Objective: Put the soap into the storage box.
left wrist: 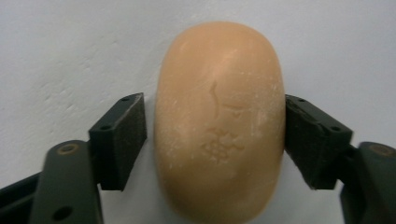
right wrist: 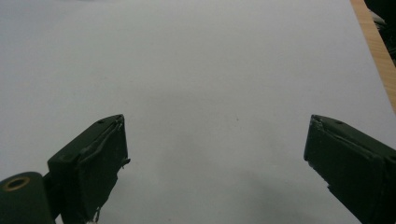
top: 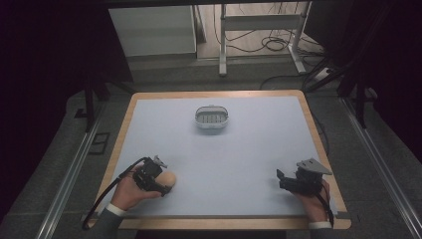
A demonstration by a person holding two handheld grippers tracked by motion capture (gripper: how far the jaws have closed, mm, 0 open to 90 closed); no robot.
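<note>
A tan oval soap bar lies on the pale blue mat near the front left. My left gripper is down over it, held in a hand. In the left gripper view the soap bar stands lengthwise between the two black pads, and my left gripper is shut on its sides. My right gripper rests at the front right, pointing left across the mat. In its own view my right gripper is open, with bare mat between the jaws.
A small grey-white slotted dish sits at the far middle of the mat. The mat lies on a wooden board whose edge runs along the right. Metal rails flank the table, and a desk frame with cables stands beyond.
</note>
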